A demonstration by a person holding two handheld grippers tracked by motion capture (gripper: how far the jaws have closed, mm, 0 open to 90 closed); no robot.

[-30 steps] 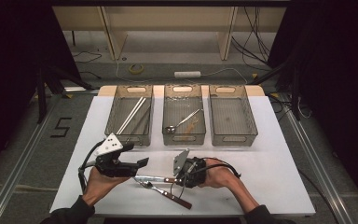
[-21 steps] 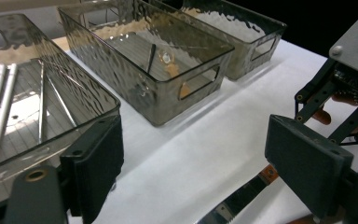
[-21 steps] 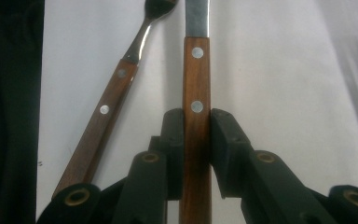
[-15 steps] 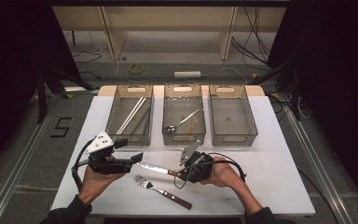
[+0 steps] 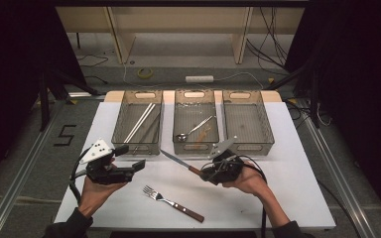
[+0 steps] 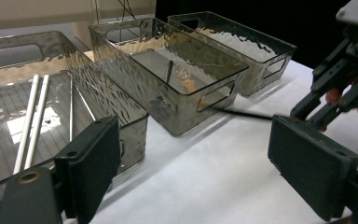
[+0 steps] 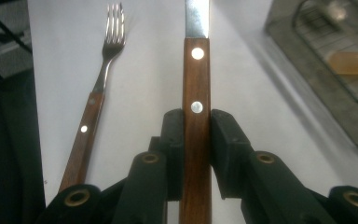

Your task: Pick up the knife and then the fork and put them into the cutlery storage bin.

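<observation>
A wooden-handled knife (image 5: 178, 161) is off the table, and my right gripper (image 5: 206, 174) is shut on its handle. Its blade points up-left toward the front of the middle bin. In the right gripper view the pads squeeze the riveted knife handle (image 7: 196, 93) in my right gripper (image 7: 196, 140). A matching fork (image 5: 171, 202) lies on the white table near the front edge, and the fork (image 7: 95, 98) lies left of the knife. My left gripper (image 5: 130, 157) hovers open and empty left of the knife. The left gripper view shows my left gripper (image 6: 203, 172) with its jaws wide apart.
Three clear bins stand in a row at the back. The left bin (image 5: 136, 145) holds white chopsticks (image 5: 140, 121), the middle bin (image 5: 196, 147) holds a spoon (image 5: 193, 129), and nothing lies in the right bin (image 5: 268, 129). The table drops off close behind the fork.
My right gripper has lifted the knife away from the fork and carried it right and toward the bins. My left gripper has drawn back slightly to the left.
</observation>
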